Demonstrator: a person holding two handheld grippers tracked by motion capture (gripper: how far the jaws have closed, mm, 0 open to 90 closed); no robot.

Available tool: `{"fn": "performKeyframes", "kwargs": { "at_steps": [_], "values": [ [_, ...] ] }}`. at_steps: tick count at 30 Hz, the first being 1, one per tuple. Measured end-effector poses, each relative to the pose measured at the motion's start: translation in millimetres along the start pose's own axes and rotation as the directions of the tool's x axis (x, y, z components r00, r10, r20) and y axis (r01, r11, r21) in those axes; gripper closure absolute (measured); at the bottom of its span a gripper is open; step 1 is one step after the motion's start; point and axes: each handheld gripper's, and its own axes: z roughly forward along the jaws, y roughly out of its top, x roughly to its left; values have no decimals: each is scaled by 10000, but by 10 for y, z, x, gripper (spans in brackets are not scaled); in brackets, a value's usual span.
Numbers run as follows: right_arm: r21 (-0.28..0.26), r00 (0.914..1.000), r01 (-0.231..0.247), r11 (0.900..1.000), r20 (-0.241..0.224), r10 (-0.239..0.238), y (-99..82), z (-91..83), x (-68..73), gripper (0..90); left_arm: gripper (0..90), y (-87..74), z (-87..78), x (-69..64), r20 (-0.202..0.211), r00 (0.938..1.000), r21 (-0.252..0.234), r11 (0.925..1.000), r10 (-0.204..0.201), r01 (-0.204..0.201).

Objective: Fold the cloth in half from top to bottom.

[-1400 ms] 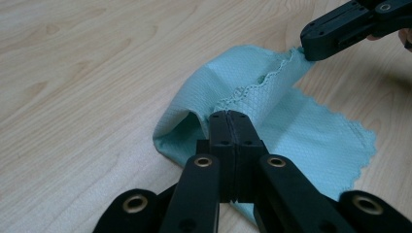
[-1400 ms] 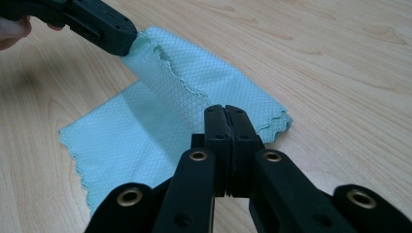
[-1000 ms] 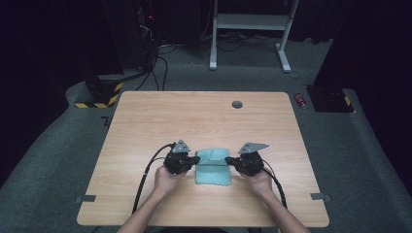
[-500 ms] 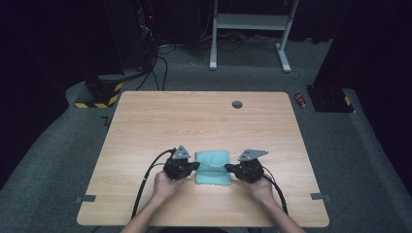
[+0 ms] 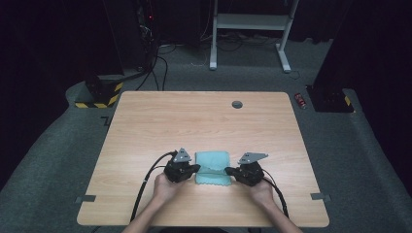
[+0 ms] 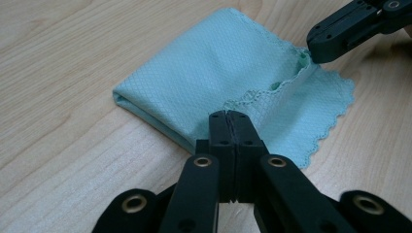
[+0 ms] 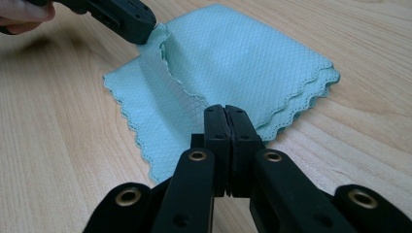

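Both hands had slid slightly toward the table's near edge, the cloth with them. Left gripper (image 5: pixel 193 169) and right gripper (image 5: pixel 230 171) each had their jaws pressed together, pinching opposite ends of the folded teal microfibre cloth (image 5: pixel 212 168) on the wooden table (image 5: pixel 204 121). No writing was legible.

The cloth (image 6: pixel 214 73) is pale mint green with a fine diamond pattern woven in. Both claws – left (image 6: pixel 228 116) and right (image 7: pixel 226 110) – are matt black with small brass-coloured rivets. The table (image 5: pixel 194 121) is light wood with a soft grain – beige and pinkish.
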Motion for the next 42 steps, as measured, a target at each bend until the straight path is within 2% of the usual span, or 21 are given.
{"fn": "performKeyframes", "kwargs": {
  "at_steps": [4,11,18,24,29,34,38,42],
  "values": [
    [9,10000,70,10000,-12,-70,-12,-5,20,889,892,-50,-10,-12,31,9999,-86,9999,-107,107],
    [116,9998,167,9998,-75,-166,-39,-2,69,888,891,-92,-35,-65,-89,9998,-28,9999,156,-156],
    [202,9998,175,9996,-80,-173,-66,14,70,880,872,-144,-36,-74,-53,10000,50,10000,62,-61],
    [305,9992,-169,9994,-367,180,-111,4,48,778,827,-172,-76,-85,111,9999,-4,10000,39,-39],
    [95,9981,-301,9995,-527,305,-115,-58,39,738,757,-179,-136,-84,375,9992,-201,9997,-161,169],
    [-356,9976,-383,9986,-597,361,-91,-137,40,757,700,-125,-245,-62,610,9971,-737,9961,-449,493],
    [-377,9988,-388,9985,-299,376,-63,-124,55,808,668,-40,-228,-44,425,9978,-824,9952,-503,536],
    [-222,9995,-295,9993,-86,294,-41,-39,70,863,643,47,-120,-50,157,9987,-756,9959,-480,490]
  ]
}}
